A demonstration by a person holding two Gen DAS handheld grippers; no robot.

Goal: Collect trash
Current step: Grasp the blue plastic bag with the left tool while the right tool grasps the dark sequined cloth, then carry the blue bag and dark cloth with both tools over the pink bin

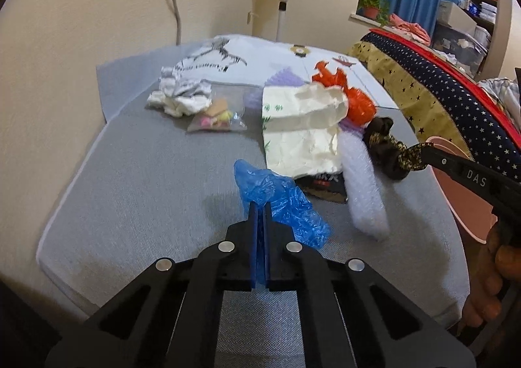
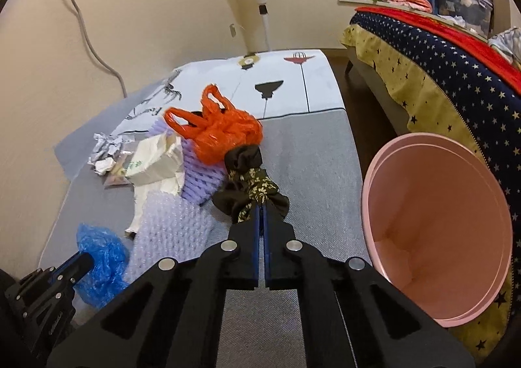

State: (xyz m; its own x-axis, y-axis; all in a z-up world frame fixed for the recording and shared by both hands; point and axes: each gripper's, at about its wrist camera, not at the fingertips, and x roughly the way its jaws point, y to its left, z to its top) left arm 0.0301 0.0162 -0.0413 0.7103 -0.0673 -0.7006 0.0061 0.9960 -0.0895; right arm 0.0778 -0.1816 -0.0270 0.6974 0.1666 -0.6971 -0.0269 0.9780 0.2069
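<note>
- Left gripper [image 1: 260, 205] has its jaws pressed together on a crumpled blue plastic bag [image 1: 280, 202], which lies on the grey mat [image 1: 146, 172] near its front edge.
- Right gripper [image 2: 262, 205] is pinched on a dark brown, gold-flecked wrapper [image 2: 252, 187] near the mat's right side.
- Just beside the blue bag lies a strip of white bubble wrap [image 1: 361, 185], and behind that a creased cream paper bag [image 1: 299, 133].
- Purple foam netting [image 2: 198, 169] sits between the cream paper and the dark wrapper, with an orange plastic bag [image 2: 221, 130] on its far end.
- Farther back on the left lie crumpled white paper [image 1: 179, 96] and a clear pouch of coloured bits [image 1: 218, 115].
- Right of the mat, a pink bin [image 2: 436, 231] stands tilted against a star-patterned bedspread [image 2: 456, 81], its mouth facing the right wrist camera.
</note>
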